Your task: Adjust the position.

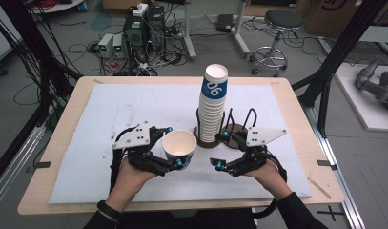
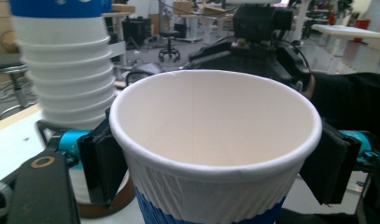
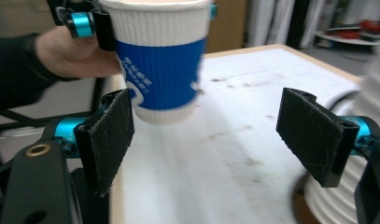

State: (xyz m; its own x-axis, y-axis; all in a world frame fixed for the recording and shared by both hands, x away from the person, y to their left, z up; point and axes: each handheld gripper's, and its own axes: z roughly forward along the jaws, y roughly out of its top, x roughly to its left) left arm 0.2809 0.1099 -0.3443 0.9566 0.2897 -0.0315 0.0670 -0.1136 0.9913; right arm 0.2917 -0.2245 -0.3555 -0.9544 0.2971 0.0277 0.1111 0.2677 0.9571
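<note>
A white paper cup with a blue sleeve is held upright just above the white mat, and my left gripper is shut on it. In the left gripper view both black pads press the cup below its rim, with the gripper around it. My right gripper stands open to the right of the cup, with nothing between its jaws. In the right gripper view the gripper faces the held cup, which hangs a little beyond its pads. A tall stack of matching cups stands behind in a brown holder.
A white mat covers most of the wooden table. The round brown holder base has black wire loops rising from it. The cup stack stands close behind and to the left in the left gripper view. Beyond the table are a stool and cables.
</note>
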